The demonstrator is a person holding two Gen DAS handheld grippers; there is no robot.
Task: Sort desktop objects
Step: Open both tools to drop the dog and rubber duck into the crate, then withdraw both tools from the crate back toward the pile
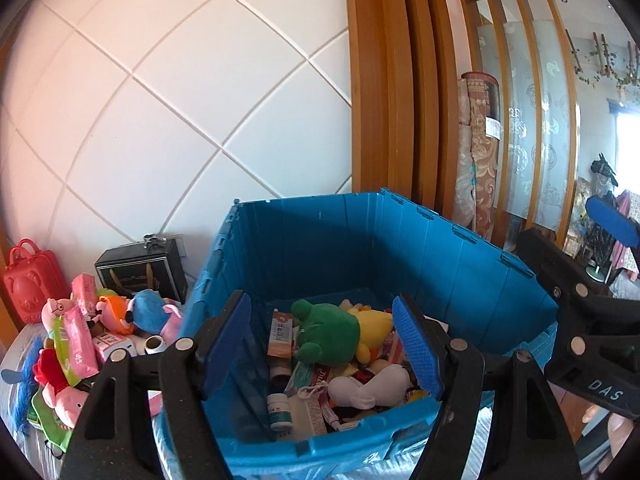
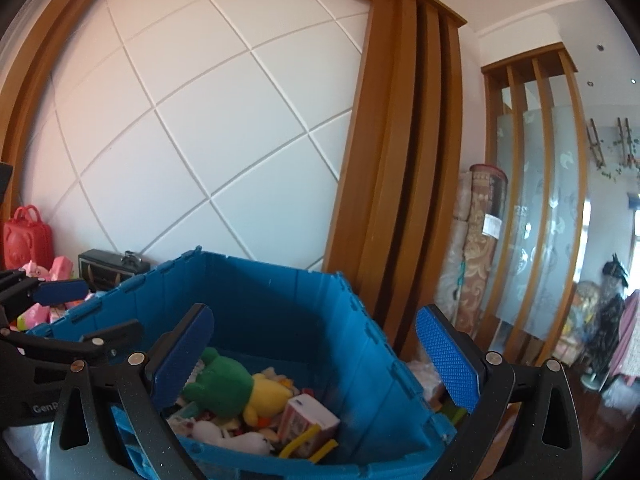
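Left gripper [image 1: 326, 348] nearest the lens, jaws wide, nothing between them. Right gripper [image 2: 320, 360] also spread wide and empty, over the blue crate [image 1: 460, 256]. Crate already holds a green plush frog [image 1: 326, 332], yellow plush duck [image 1: 374, 330], small carton [image 2: 308, 420]. Unsorted toy pile [image 1: 80, 332] sits left of the crate. Next pick, likely: swing left, approach one item squarely, close on its middle.

Tabletop w/ shiny cloth [image 1: 24, 364] carries blue crate [image 1: 460, 264], toy pile [image 1: 80, 332], black box [image 1: 140, 272].
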